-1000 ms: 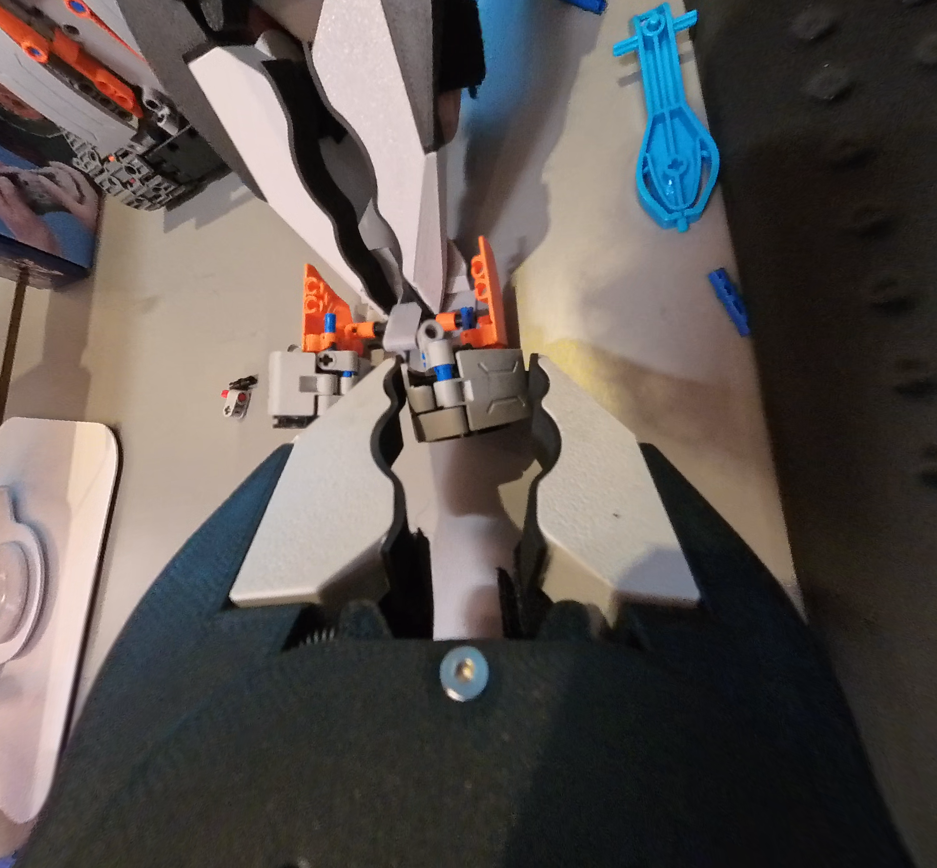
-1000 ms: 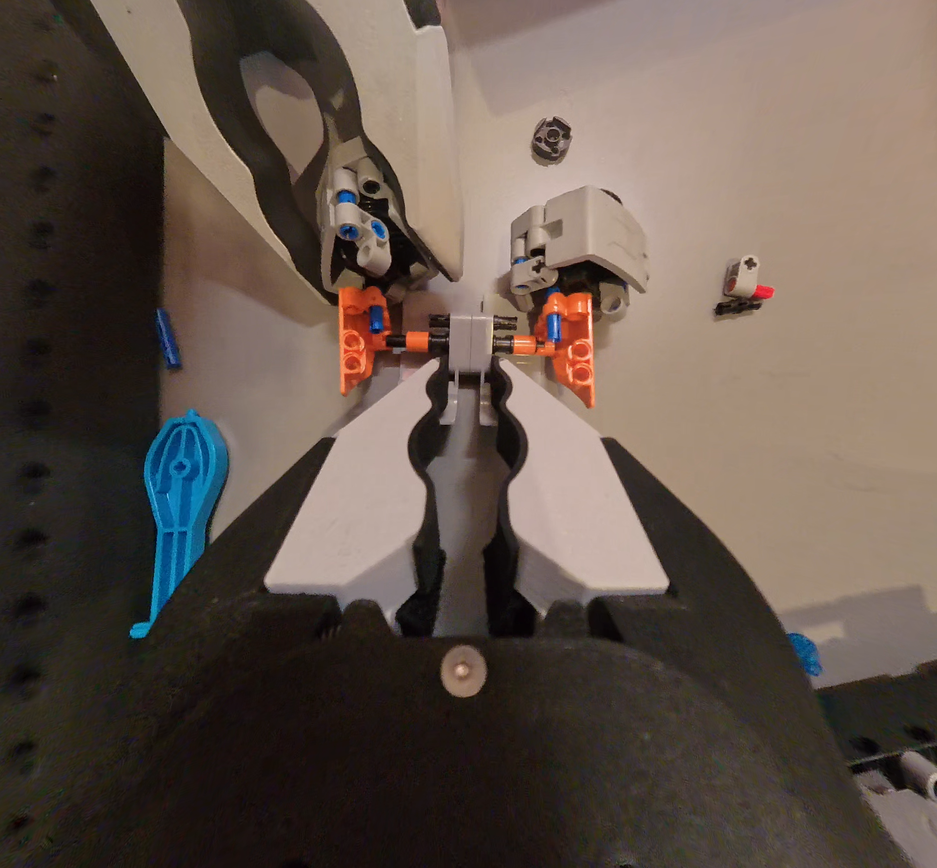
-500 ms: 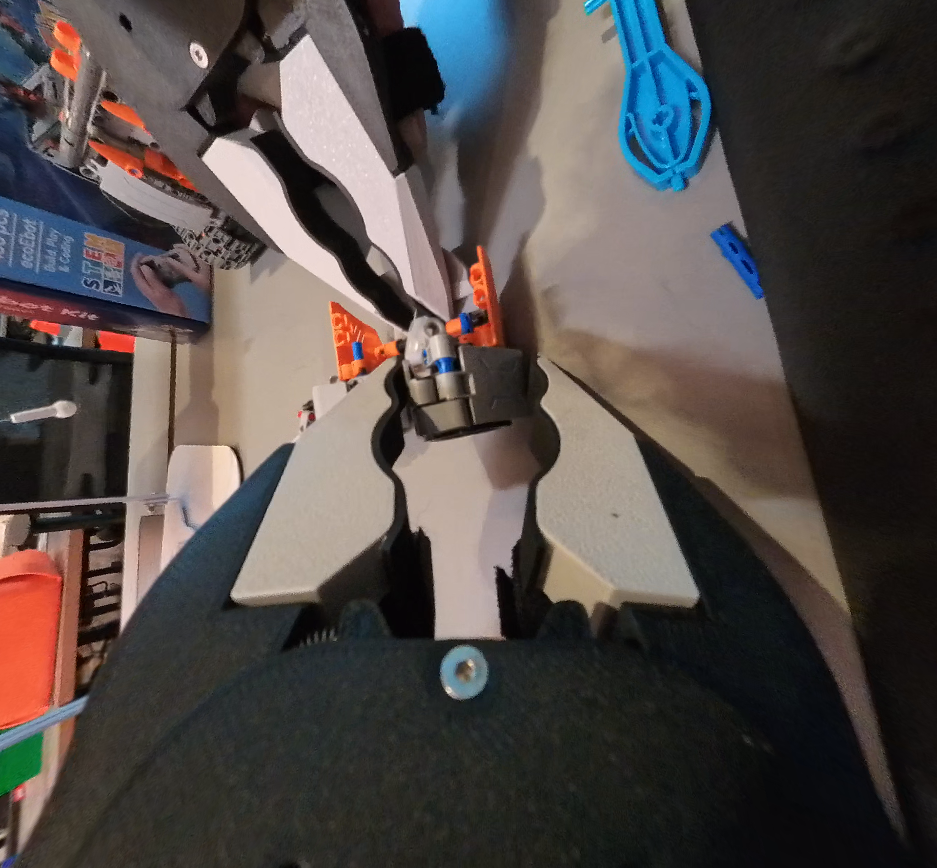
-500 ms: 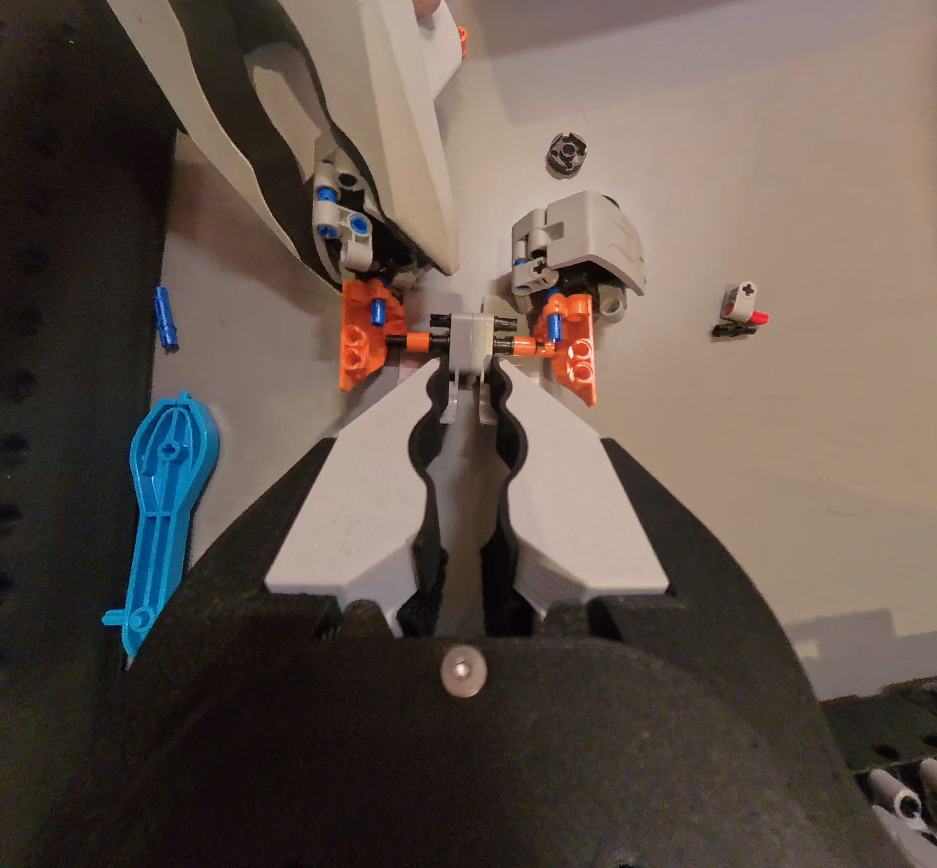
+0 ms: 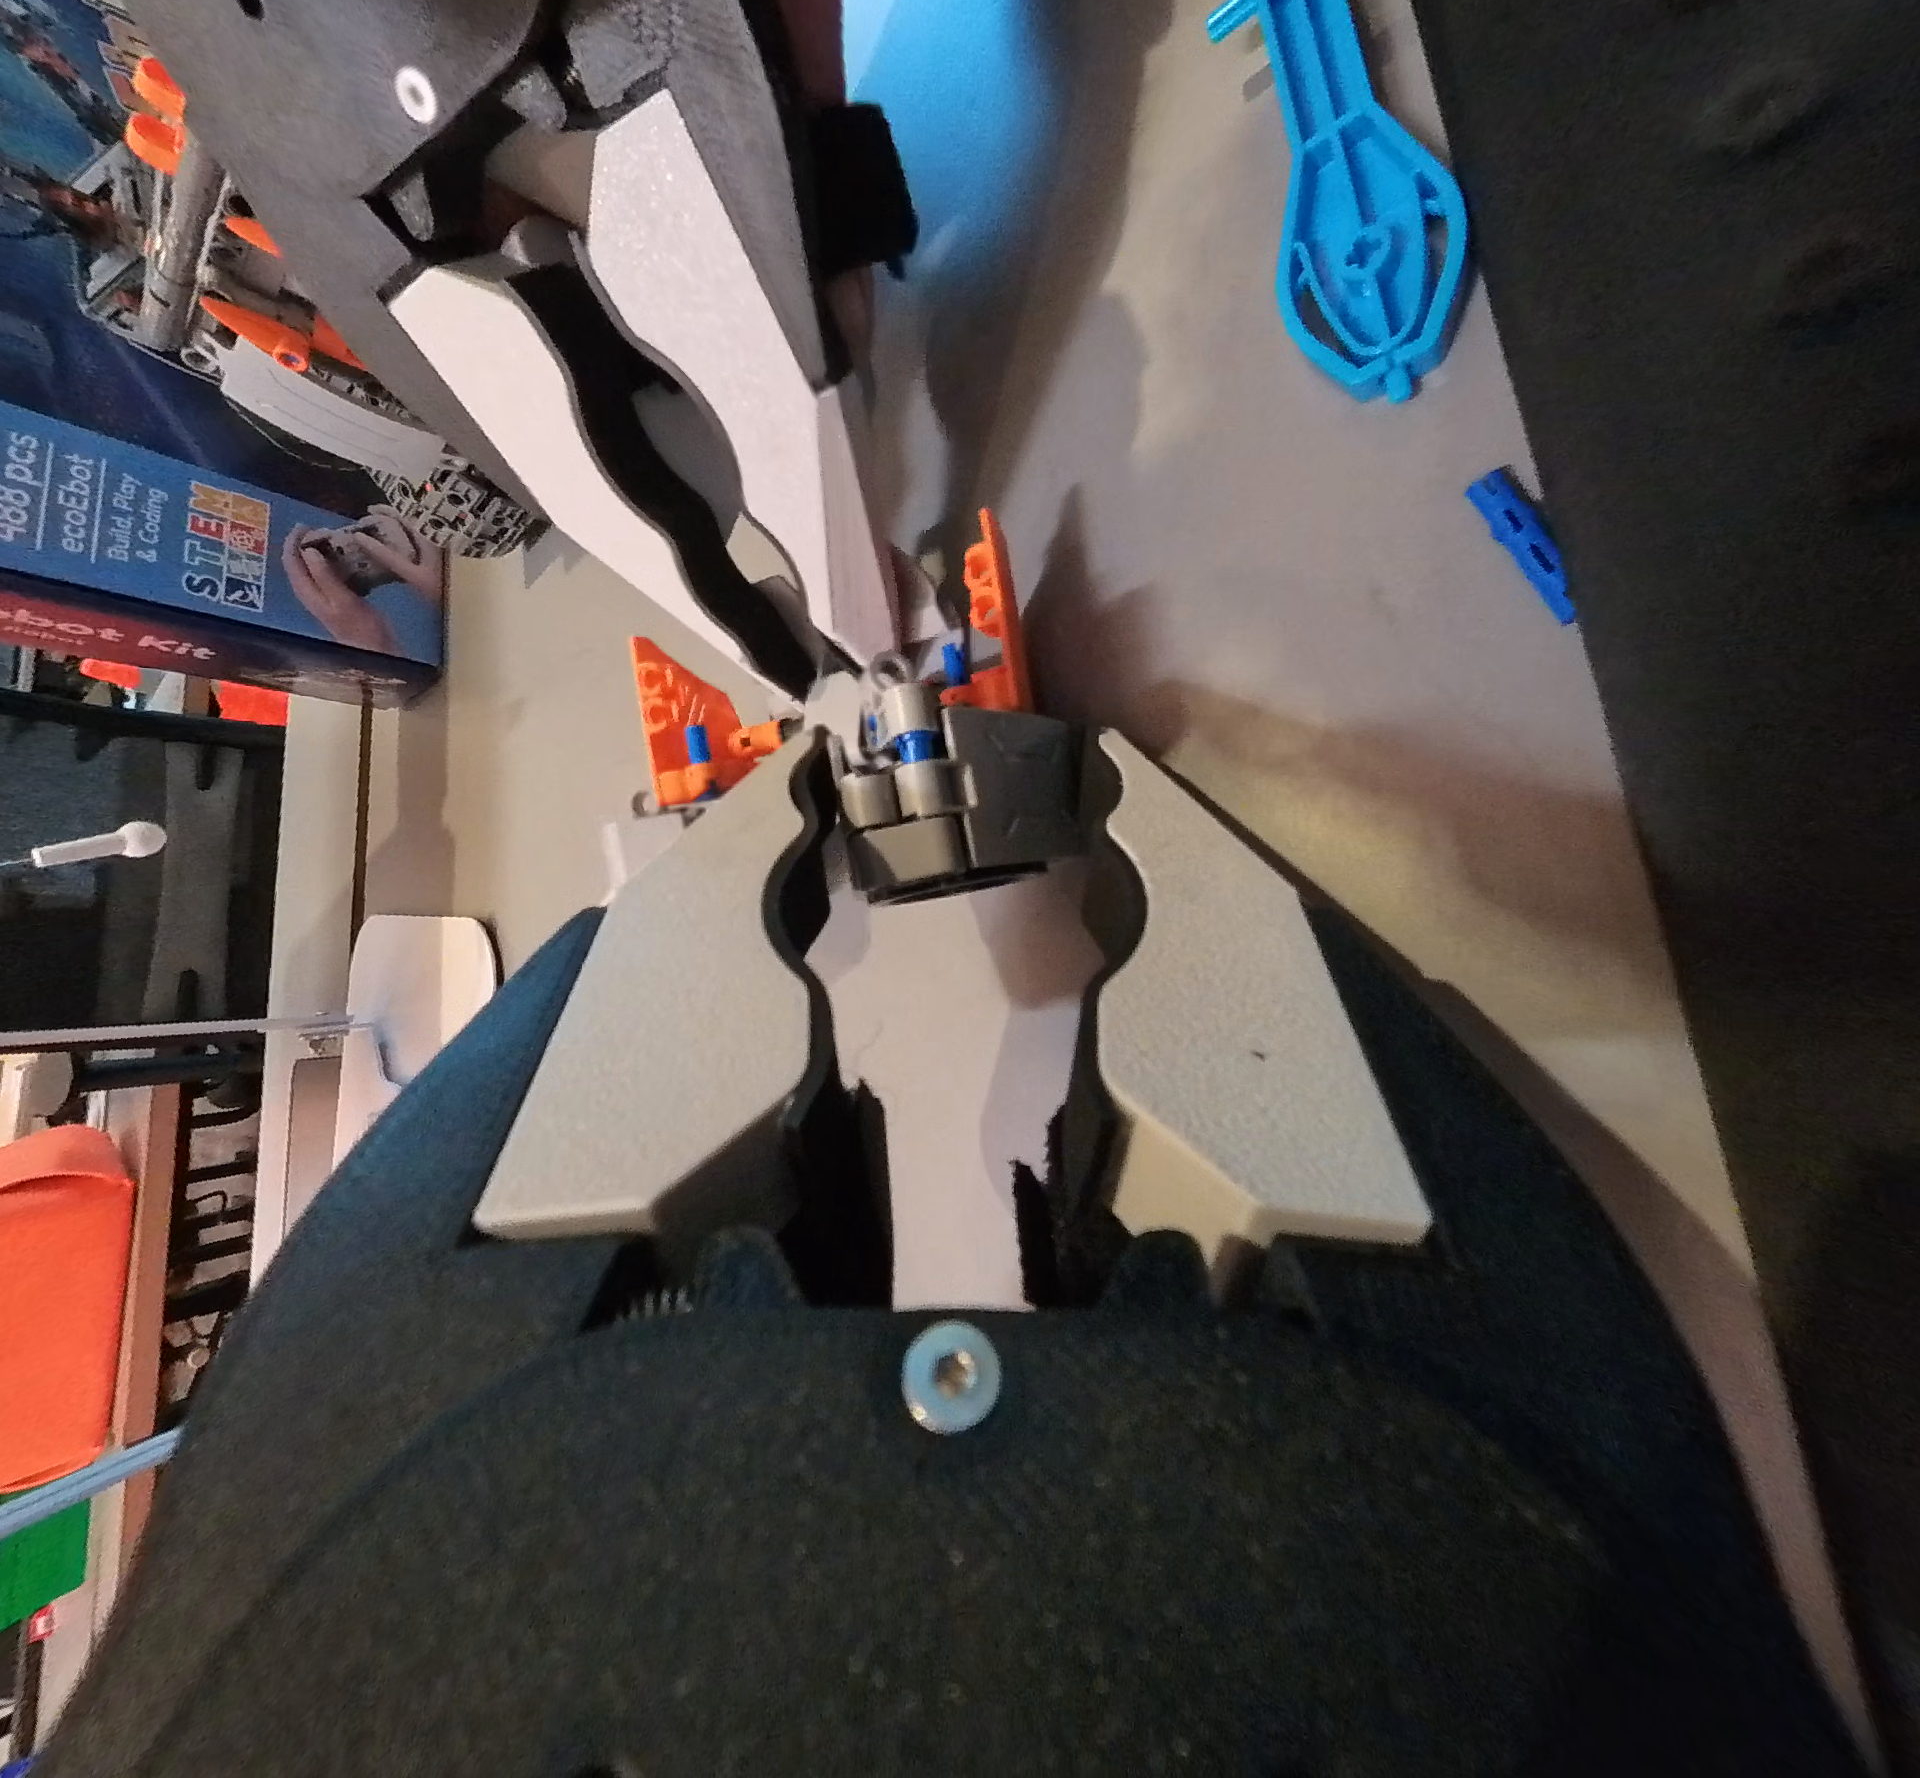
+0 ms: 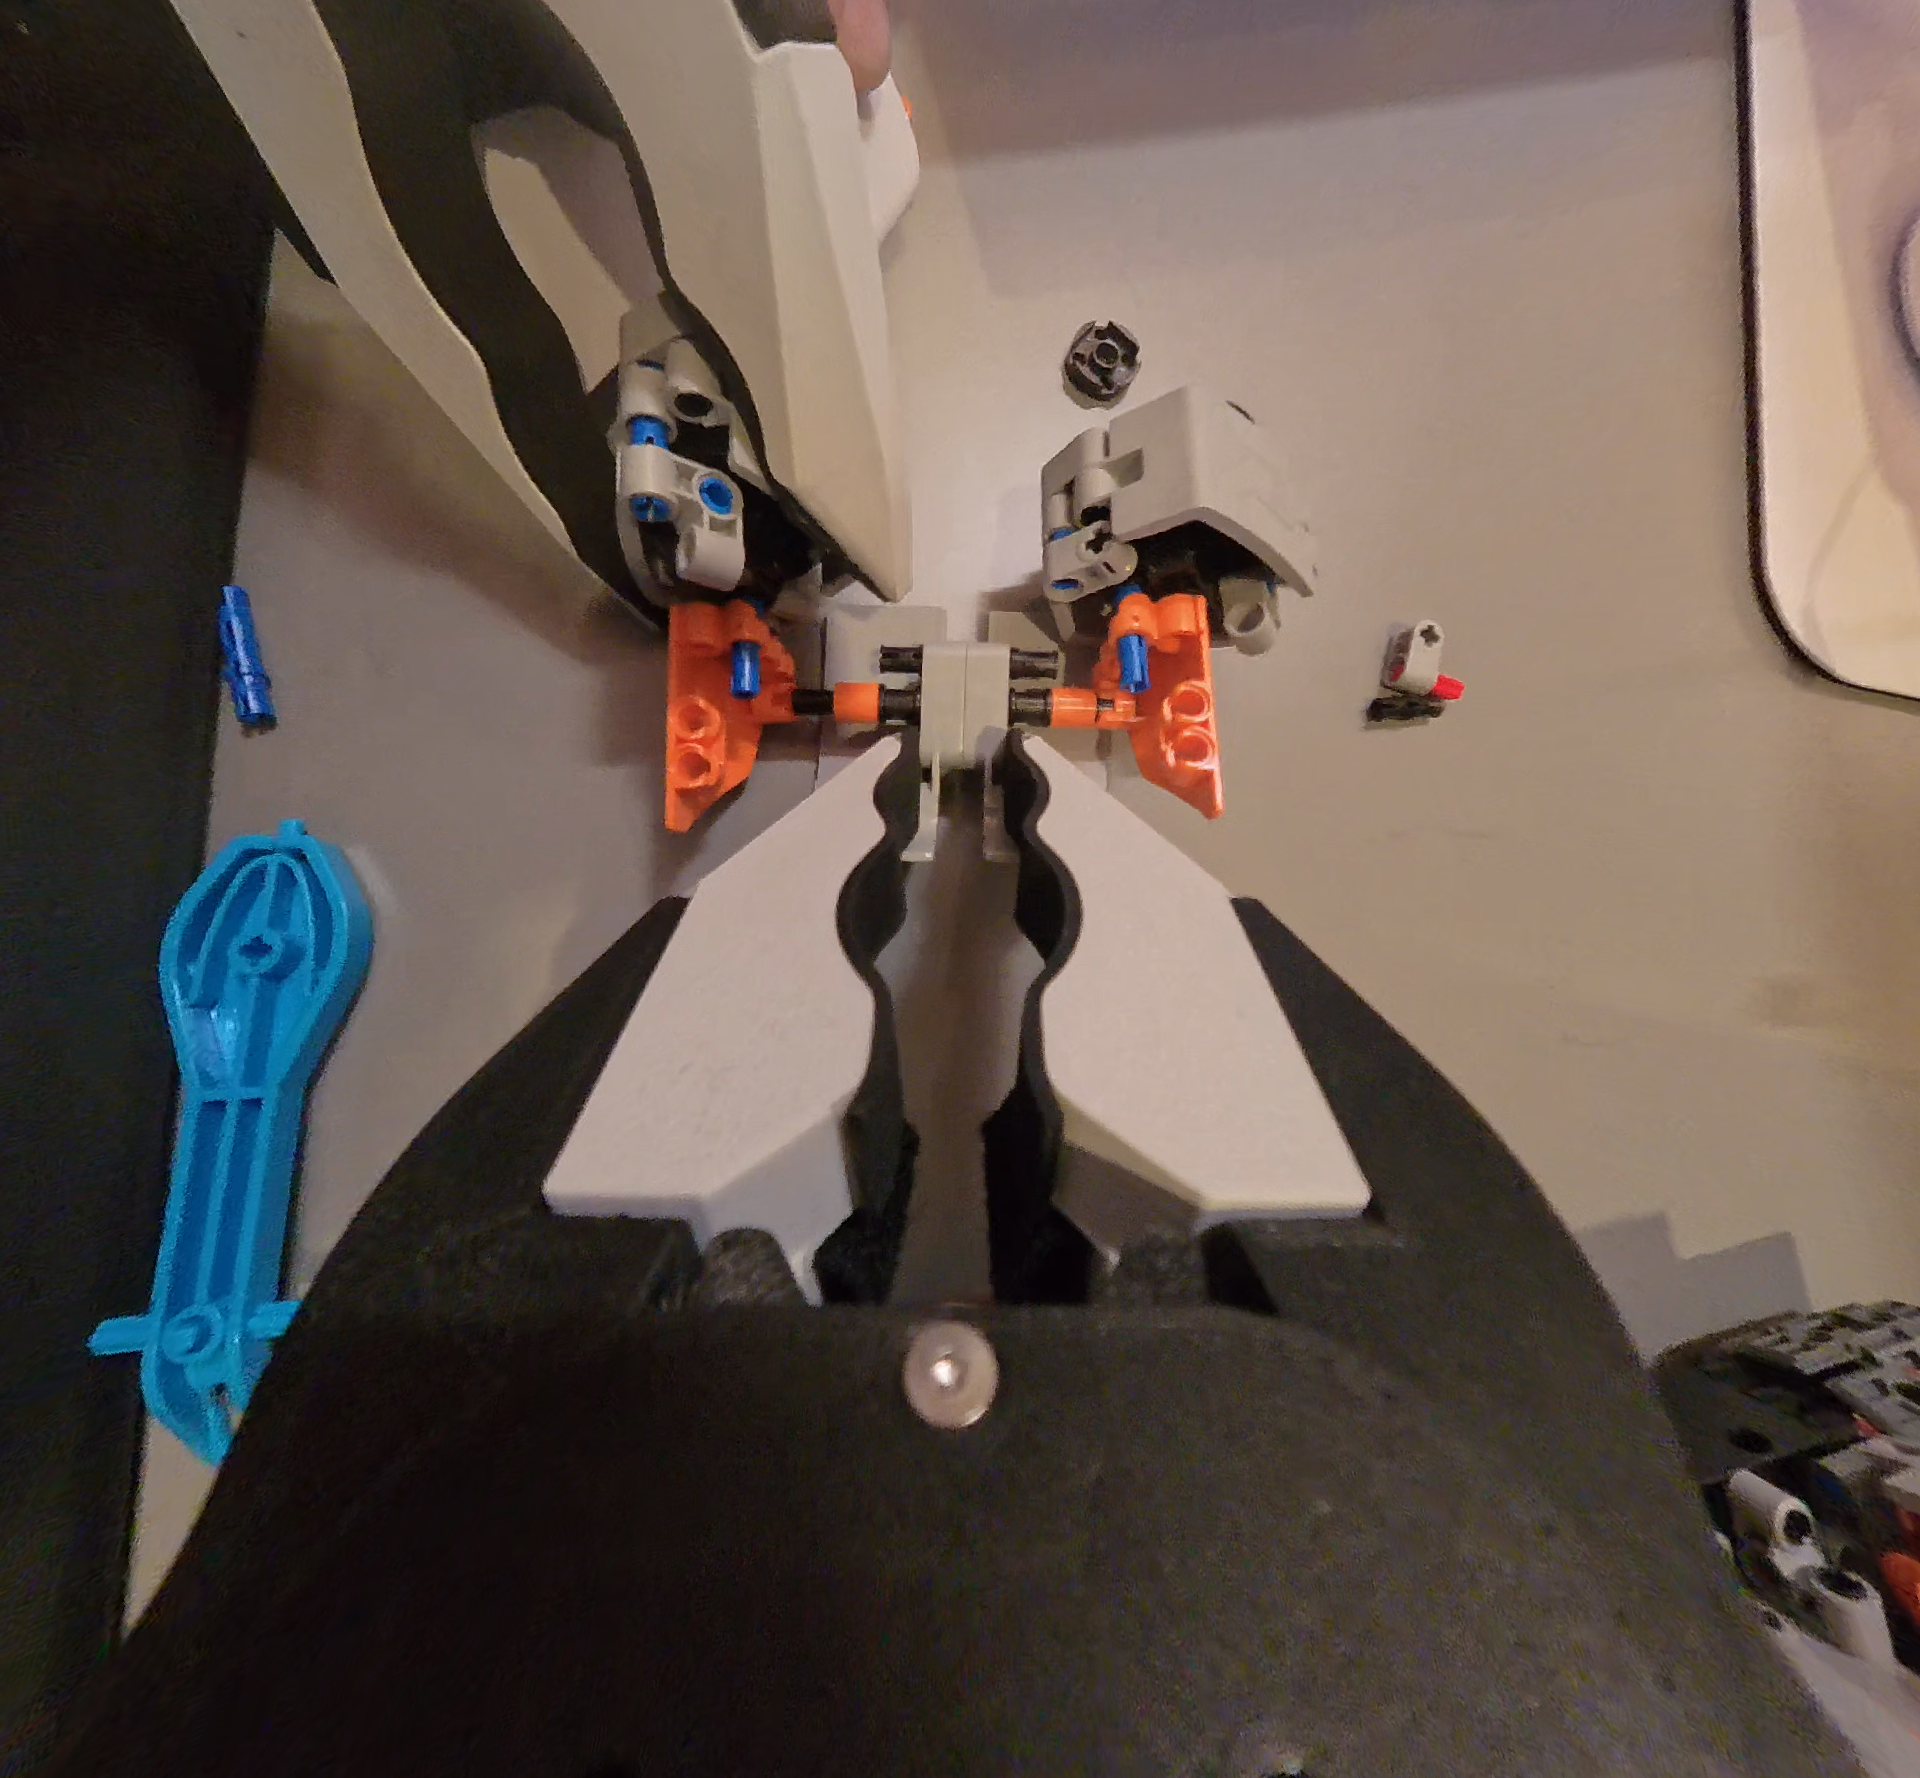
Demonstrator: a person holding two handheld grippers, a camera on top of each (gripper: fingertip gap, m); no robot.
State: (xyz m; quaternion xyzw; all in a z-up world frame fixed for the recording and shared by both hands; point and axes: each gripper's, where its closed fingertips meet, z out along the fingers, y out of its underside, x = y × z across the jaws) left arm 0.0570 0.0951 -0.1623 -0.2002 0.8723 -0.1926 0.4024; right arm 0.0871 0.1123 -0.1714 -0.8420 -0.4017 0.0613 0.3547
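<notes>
Grey centre block (image 6: pixel 961 689) of the little orange-and-grey brick assembly sat pinched in our right gripper (image 6: pixel 956 762), axle running crosswise, while our left gripper (image 5: pixel 951 793) clamped the grey end module (image 5: pixel 956 809) on its left side.

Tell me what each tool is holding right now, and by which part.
Both grip one brick assembly: the left tool clamps its grey end block, the right tool pinches the grey centre connector.
</notes>
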